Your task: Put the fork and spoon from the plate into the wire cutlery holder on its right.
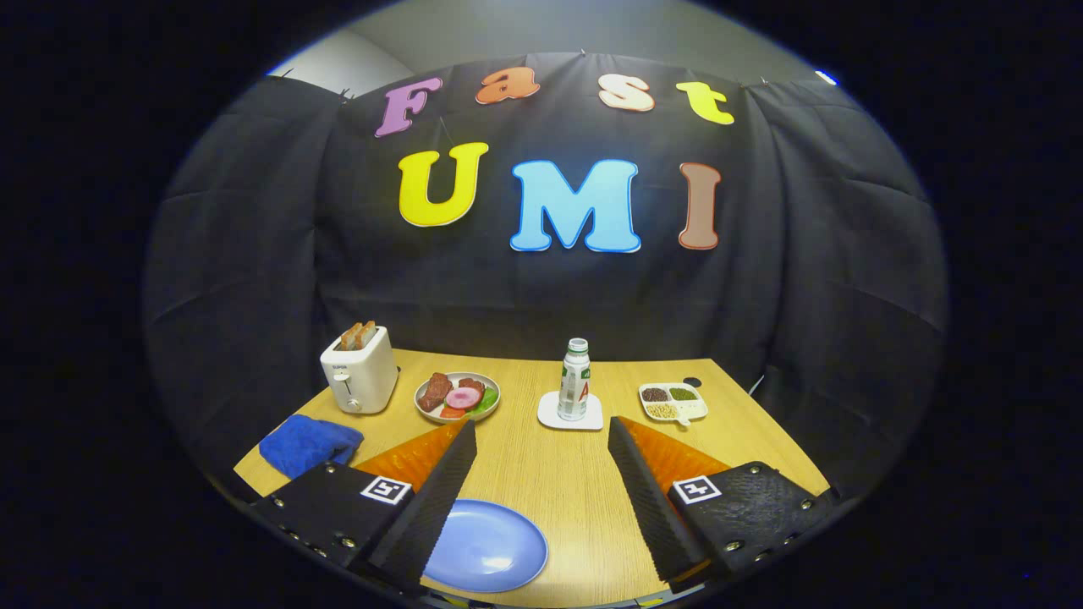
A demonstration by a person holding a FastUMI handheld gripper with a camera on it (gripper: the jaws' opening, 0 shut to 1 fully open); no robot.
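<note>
Wooden table carries a blue plate between the wide-open gripper fingers.

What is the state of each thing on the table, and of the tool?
tool: open, fingers apart, holding nothing, above the table
blue plate: bare, between the fingers
toaster: upright, two slices standing in its slots
bottle: upright, capped, on a white coaster
food plate: loaded
divided tray: filled with grains
blue cloth: crumpled
</note>
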